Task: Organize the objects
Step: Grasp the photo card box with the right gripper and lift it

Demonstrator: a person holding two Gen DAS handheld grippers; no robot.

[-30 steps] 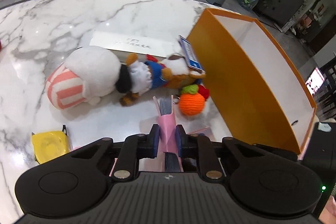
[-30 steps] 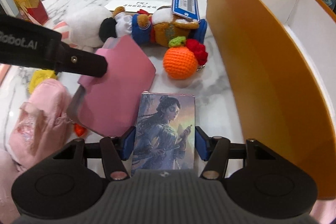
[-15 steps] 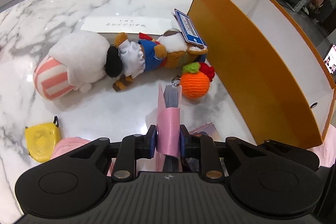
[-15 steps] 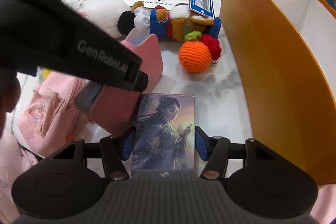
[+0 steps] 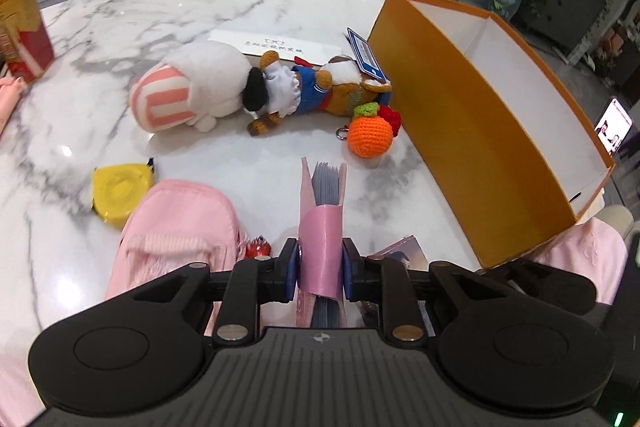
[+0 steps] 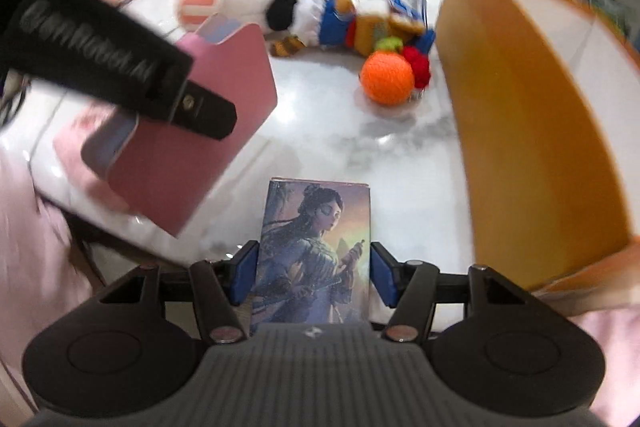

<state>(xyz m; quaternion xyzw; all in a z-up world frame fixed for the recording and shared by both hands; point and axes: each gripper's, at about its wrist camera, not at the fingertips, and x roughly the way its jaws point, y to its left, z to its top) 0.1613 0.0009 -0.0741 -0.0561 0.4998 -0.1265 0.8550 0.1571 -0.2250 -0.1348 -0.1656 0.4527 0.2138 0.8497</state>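
Note:
My left gripper is shut on a pink card holder with grey sleeves inside, held upright above the marble table. The right wrist view shows the same holder at the left, a black finger across it. My right gripper has a picture card of a painted woman between its jaws, which are opening, with a thin gap at each blue pad. The orange box with a white inside stands to the right, open on top.
A white and striped plush, a bear-like plush with a blue tag and a crochet orange lie ahead. A yellow tape measure and pink pouch lie near left. A red and gold can stands far left.
Both grippers have drawn back toward the near edge. The right jaws have widened off the picture card. The left gripper has kept hold of the pink holder throughout.

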